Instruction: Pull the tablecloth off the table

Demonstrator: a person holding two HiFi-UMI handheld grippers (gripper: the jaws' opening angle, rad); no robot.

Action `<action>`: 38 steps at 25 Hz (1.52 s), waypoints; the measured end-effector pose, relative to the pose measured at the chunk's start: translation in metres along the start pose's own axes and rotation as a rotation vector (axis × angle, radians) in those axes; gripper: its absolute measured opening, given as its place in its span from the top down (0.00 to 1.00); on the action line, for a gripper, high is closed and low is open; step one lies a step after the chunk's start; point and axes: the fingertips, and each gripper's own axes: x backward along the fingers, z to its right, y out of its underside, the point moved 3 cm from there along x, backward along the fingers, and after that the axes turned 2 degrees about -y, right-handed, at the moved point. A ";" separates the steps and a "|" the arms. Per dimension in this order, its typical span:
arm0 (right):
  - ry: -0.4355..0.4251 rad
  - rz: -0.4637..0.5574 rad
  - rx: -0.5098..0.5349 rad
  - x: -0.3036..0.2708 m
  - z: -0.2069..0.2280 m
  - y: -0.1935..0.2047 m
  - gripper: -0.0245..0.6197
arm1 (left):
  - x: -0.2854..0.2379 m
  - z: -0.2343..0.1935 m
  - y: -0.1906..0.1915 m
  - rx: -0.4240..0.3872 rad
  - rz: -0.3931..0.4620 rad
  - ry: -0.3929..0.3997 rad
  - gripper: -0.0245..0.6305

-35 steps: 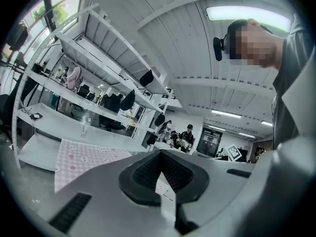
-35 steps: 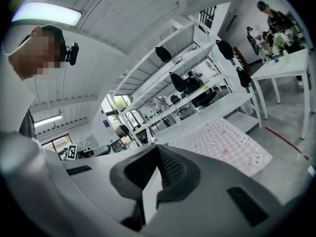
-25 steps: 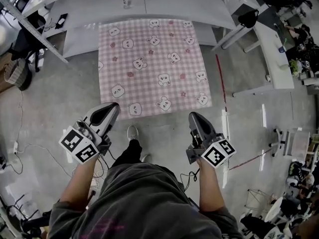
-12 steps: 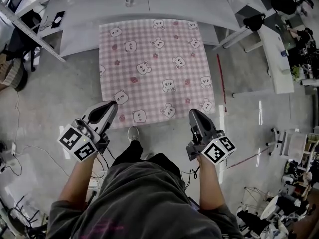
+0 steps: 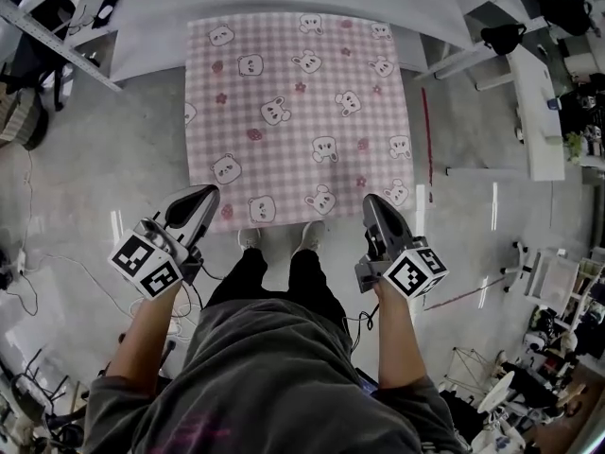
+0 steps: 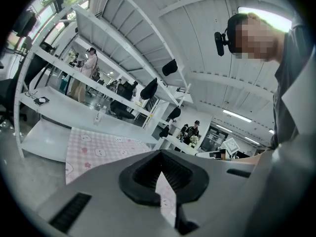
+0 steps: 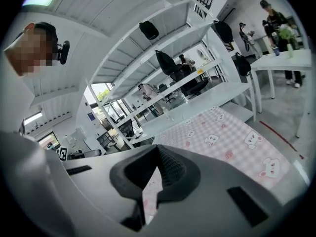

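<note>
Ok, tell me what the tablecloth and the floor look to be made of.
Tablecloth: probably thin fabric, matte; pink gingham with bear prints, lying flat with no shine. Floor: likely polished or coated concrete, grey and glossy; light streaks reflect in it.

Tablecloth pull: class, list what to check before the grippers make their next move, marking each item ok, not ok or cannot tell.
1. Tablecloth lies spread flat: ok.
2. Left gripper has its jaws apart with nothing between them, ready to grip: ok.
3. Right gripper has its jaws apart with nothing between them: ok.
4. Near edge of the tablecloth is clamped: not ok, neither gripper holds it.
5. Bottle stands beyond the tablecloth, not on it: ok.
6. Jaws are level with the tablecloth's edge: cannot tell.
</note>
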 end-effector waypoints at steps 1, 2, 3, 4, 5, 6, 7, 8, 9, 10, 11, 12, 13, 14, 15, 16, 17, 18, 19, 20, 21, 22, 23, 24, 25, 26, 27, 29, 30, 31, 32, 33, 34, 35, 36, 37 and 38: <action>-0.001 -0.013 -0.004 -0.001 0.007 0.003 0.97 | -0.003 0.000 0.007 0.004 -0.010 -0.012 0.96; -0.002 -0.026 -0.008 -0.002 0.015 0.006 0.97 | -0.006 0.001 0.014 0.004 -0.021 -0.022 0.96; -0.003 -0.040 -0.013 -0.004 0.022 0.009 0.97 | -0.010 0.002 0.021 0.002 -0.033 -0.031 0.96; -0.006 -0.054 -0.017 -0.007 0.029 0.012 0.97 | -0.015 0.004 0.028 0.001 -0.043 -0.038 0.96; -0.010 -0.069 -0.020 -0.009 0.036 0.015 0.97 | -0.018 0.005 0.036 0.005 -0.051 -0.046 0.96; -0.017 -0.085 -0.023 -0.012 0.042 0.019 0.97 | -0.022 0.006 0.045 0.013 -0.056 -0.057 0.96; -0.023 -0.101 -0.025 -0.014 0.049 0.023 0.97 | -0.025 0.006 0.053 0.025 -0.061 -0.070 0.96; -0.027 -0.116 -0.028 -0.016 0.056 0.027 0.97 | -0.029 0.006 0.061 0.039 -0.065 -0.085 0.96; -0.031 -0.131 -0.036 -0.018 0.064 0.032 0.97 | -0.032 0.006 0.070 0.056 -0.069 -0.100 0.96; -0.036 -0.146 -0.048 -0.019 0.072 0.036 0.97 | -0.036 0.006 0.079 0.071 -0.074 -0.114 0.96; -0.041 -0.163 -0.062 -0.019 0.081 0.041 0.97 | -0.040 0.007 0.088 0.085 -0.081 -0.127 0.96; -0.046 -0.180 -0.077 -0.018 0.091 0.046 0.97 | -0.044 0.008 0.099 0.098 -0.088 -0.140 0.96; -0.048 -0.198 -0.090 -0.017 0.101 0.051 0.97 | -0.048 0.008 0.109 0.112 -0.093 -0.154 0.96; -0.048 -0.213 -0.106 -0.016 0.112 0.057 0.97 | -0.051 0.008 0.119 0.128 -0.096 -0.168 0.96; -0.047 -0.228 -0.124 -0.016 0.122 0.063 0.97 | -0.052 0.006 0.129 0.148 -0.097 -0.183 0.96; -0.048 -0.242 -0.144 -0.015 0.129 0.070 0.97 | -0.052 0.004 0.138 0.170 -0.097 -0.199 0.96; -0.052 -0.259 -0.165 -0.014 0.134 0.078 0.97 | -0.050 0.002 0.147 0.190 -0.097 -0.214 0.96; -0.057 -0.276 -0.184 -0.014 0.138 0.087 0.97 | -0.046 0.000 0.156 0.206 -0.095 -0.226 0.96; -0.062 -0.293 -0.198 -0.013 0.141 0.096 0.97 | -0.043 -0.002 0.165 0.215 -0.095 -0.235 0.96; -0.066 -0.308 -0.207 -0.012 0.145 0.104 0.97 | -0.041 -0.003 0.174 0.221 -0.097 -0.242 0.96; -0.068 -0.321 -0.216 -0.011 0.151 0.111 0.97 | -0.042 -0.003 0.183 0.227 -0.101 -0.248 0.96; -0.069 -0.335 -0.224 -0.009 0.158 0.117 0.97 | -0.045 -0.003 0.192 0.237 -0.106 -0.254 0.96; -0.070 -0.350 -0.233 -0.008 0.167 0.122 0.97 | -0.049 -0.003 0.200 0.249 -0.112 -0.259 0.96; -0.072 -0.366 -0.244 -0.007 0.176 0.127 0.97 | -0.054 -0.002 0.208 0.262 -0.118 -0.265 0.96; -0.076 -0.383 -0.256 -0.006 0.184 0.132 0.97 | -0.059 -0.003 0.216 0.276 -0.123 -0.269 0.96; -0.080 -0.398 -0.269 -0.006 0.191 0.137 0.97 | -0.063 -0.003 0.223 0.291 -0.125 -0.271 0.96; -0.080 -0.410 -0.281 -0.005 0.197 0.142 0.97 | -0.066 -0.004 0.231 0.307 -0.128 -0.272 0.96; -0.068 -0.429 -0.297 -0.002 0.207 0.153 0.97 | -0.067 -0.006 0.246 0.339 -0.139 -0.273 0.96; -0.059 -0.437 -0.305 0.000 0.212 0.159 0.97 | -0.066 -0.007 0.254 0.357 -0.145 -0.273 0.96; -0.048 -0.442 -0.314 0.002 0.216 0.164 0.97 | -0.065 -0.008 0.263 0.374 -0.152 -0.275 0.96; -0.037 -0.446 -0.325 0.004 0.220 0.170 0.97 | -0.063 -0.009 0.271 0.391 -0.160 -0.278 0.96; -0.025 -0.450 -0.338 0.007 0.224 0.176 0.97 | -0.060 -0.011 0.279 0.409 -0.170 -0.282 0.96; -0.013 -0.457 -0.352 0.009 0.228 0.182 0.97 | -0.056 -0.013 0.287 0.427 -0.180 -0.287 0.96; -0.003 -0.466 -0.366 0.012 0.231 0.188 0.97 | -0.052 -0.014 0.294 0.447 -0.190 -0.292 0.96; 0.003 -0.477 -0.377 0.014 0.234 0.193 0.97 | -0.049 -0.016 0.300 0.467 -0.199 -0.295 0.95; 0.005 -0.486 -0.385 0.016 0.236 0.198 0.97 | -0.046 -0.017 0.306 0.486 -0.205 -0.296 0.94; 0.005 -0.493 -0.393 0.016 0.238 0.202 0.96 | -0.044 -0.019 0.312 0.505 -0.208 -0.296 0.92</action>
